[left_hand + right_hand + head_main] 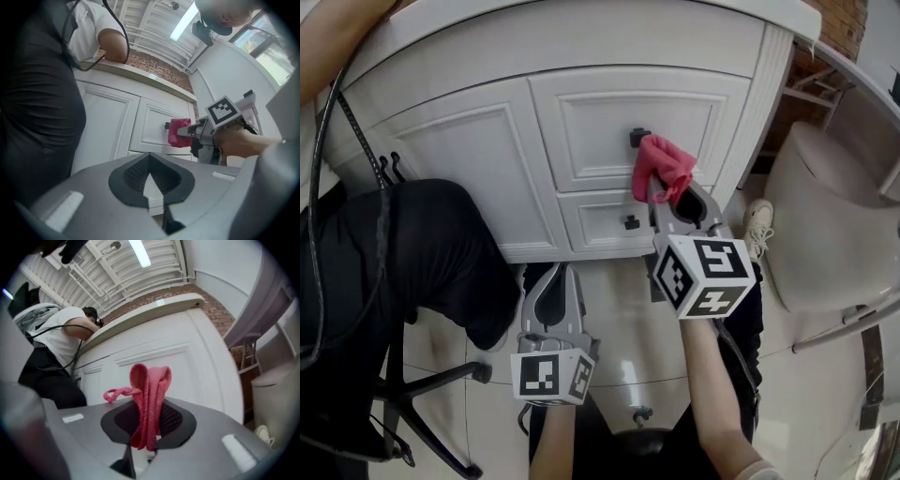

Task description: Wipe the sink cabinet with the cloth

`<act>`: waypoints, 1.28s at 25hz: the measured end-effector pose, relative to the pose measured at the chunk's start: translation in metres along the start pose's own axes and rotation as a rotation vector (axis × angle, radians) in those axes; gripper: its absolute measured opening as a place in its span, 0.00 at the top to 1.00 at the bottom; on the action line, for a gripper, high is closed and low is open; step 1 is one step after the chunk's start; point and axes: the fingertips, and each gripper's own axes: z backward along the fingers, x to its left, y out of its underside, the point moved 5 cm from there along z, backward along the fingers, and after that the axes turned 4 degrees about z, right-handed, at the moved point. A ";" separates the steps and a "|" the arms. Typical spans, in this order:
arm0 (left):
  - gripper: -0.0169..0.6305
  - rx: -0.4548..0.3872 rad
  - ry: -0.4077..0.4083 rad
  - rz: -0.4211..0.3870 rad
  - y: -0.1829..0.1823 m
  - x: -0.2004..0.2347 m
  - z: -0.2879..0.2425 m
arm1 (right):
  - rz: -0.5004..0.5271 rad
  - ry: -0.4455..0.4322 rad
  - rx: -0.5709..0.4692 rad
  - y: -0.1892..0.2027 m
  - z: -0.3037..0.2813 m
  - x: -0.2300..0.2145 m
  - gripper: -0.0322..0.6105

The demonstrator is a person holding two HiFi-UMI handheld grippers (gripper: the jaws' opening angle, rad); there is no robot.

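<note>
The white sink cabinet [487,159] fills the upper half of the head view. My right gripper [664,194] is shut on a pink cloth [662,165], and the bunched cloth rests against the upper drawer front just below its dark knob [637,137]. In the right gripper view the cloth [150,390] stands up from the shut jaws [146,439] in front of the cabinet's white panel [187,362]. My left gripper [553,278] hangs low near the cabinet's base, shut with nothing in it. The left gripper view looks over its jaws [151,187] at the cloth [178,132] on the drawer.
A person in black trousers [422,253] leans on the countertop at the left, over a chair base [441,380]. Black cables [356,131] hang beside them. A toilet [834,216] and a white shoe [757,225] are at the right. The lower drawer has a dark knob [630,222].
</note>
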 end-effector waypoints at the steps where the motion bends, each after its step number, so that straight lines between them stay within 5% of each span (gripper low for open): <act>1: 0.95 0.001 -0.010 0.003 0.000 0.006 0.003 | -0.006 -0.042 0.020 0.011 -0.009 0.022 0.84; 6: 0.95 0.006 -0.059 0.023 0.003 0.038 0.013 | 0.015 -0.249 0.077 0.049 -0.048 0.115 0.84; 9: 0.95 0.012 -0.077 0.029 0.005 0.047 0.012 | 0.049 -0.290 0.092 0.060 -0.060 0.131 0.84; 26: 0.95 0.048 0.022 0.016 0.035 -0.017 -0.025 | 0.016 0.280 0.076 0.057 0.032 -0.146 0.84; 29: 0.95 0.050 0.007 0.015 0.038 -0.016 -0.025 | -0.004 0.278 0.063 0.056 0.041 -0.143 0.84; 32: 0.95 0.050 -0.035 0.021 0.038 -0.004 -0.016 | -0.013 0.148 0.050 0.065 0.034 -0.090 0.84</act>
